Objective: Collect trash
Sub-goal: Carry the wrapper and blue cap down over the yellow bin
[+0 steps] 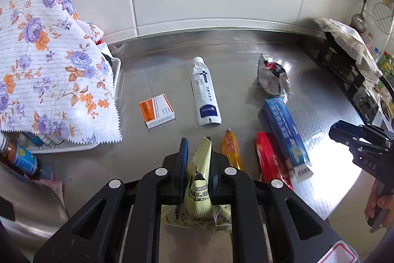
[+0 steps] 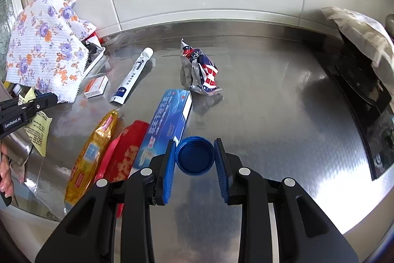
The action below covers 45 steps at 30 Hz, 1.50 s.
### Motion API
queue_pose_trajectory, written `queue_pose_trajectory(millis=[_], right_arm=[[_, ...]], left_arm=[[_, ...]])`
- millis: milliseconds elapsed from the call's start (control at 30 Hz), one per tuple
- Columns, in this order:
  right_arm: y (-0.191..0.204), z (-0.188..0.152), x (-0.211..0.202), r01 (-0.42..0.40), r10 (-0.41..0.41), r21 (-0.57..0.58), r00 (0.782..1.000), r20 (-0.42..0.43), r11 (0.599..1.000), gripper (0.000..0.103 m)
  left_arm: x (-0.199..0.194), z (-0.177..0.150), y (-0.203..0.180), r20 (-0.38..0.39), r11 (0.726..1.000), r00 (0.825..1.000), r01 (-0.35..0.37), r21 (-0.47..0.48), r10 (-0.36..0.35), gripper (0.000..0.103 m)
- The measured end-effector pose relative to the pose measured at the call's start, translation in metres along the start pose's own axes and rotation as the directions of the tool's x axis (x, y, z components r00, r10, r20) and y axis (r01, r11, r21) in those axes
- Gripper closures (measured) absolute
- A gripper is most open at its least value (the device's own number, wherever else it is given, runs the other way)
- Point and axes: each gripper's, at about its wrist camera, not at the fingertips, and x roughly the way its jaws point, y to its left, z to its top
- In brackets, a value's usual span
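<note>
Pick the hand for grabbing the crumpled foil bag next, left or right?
Neither is free: left gripper holds the yellow wrapper, right gripper the blue cap. Once emptied, right: the foil bag lies ahead of it.

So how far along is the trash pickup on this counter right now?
Nothing looks binned yet; no bin is in view. In hand: the left gripper pinches a yellow-green wrapper, and the right gripper holds a blue cap. Left on the counter: crumpled foil bag, white tube, small orange box, blue carton, red packet, yellow packet.
</note>
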Motion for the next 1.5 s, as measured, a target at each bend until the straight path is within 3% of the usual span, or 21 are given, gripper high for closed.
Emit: queue_pose_trajectory(millis=[500, 933, 1500], right_arm=[[-0.004, -0.042, -0.052, -0.05, 0.051, -0.041, 0.998, 0.024, 0.998, 0.071], [-0.016, -0.12, -0.118, -0.148, 0.149, -0.142, 0.989, -0.005, 0.979, 0.071], [-0.002, -0.202, -0.143, -0.21, 0.2, -0.12, 0.976, -0.087, 0.97, 0.071]], left_arm=[[-0.063, -0.044, -0.028, 0.049, 0.997, 0.998, -0.046, -0.055, 0.049, 0.089], [-0.13, -0.141, -0.097, 0.014, 0.987, 0.993, -0.112, -0.117, 0.114, 0.089], [-0.14, -0.21, -0.139, -0.09, 0.993, 0.993, -0.084, -0.08, 0.077, 0.089]])
